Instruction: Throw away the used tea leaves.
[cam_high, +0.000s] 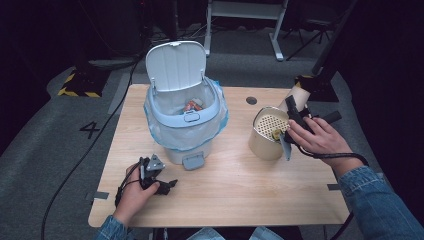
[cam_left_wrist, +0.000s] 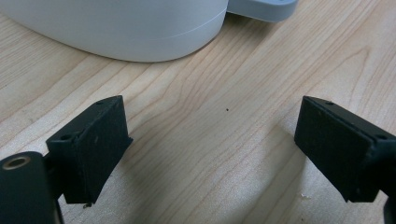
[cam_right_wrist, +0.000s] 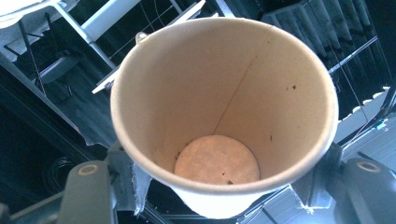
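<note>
The lidded bin (cam_high: 184, 120) stood open mid-table, with the strainer pot (cam_high: 268, 134) to its right. The right gripper (cam_high: 295, 119) pinched a tilted paper cup (cam_right_wrist: 224, 116), practically emptied over the pot; righting it slowly seemed wise. The left gripper (cam_left_wrist: 210, 149) rested spread, empty, on the table (cam_high: 240, 185).

Left gripper (cam_left_wrist: 212, 149) gapes wide; right gripper (cam_high: 292, 122) clamped.

- High view: table (cam_high: 235, 190) lit evenly from above; surrounding floor and background dim to near black. Soft, short shadows under the bin (cam_high: 184, 117).
- Left gripper view: bright, warm wood grain, sharp; the jaws cast soft shadows; the nearest black parts are slightly blurred.
- Right gripper view: paper cup (cam_right_wrist: 224, 112) interior brightly lit, base glaring pale; background dark, straight lines bent at the edges.
</note>
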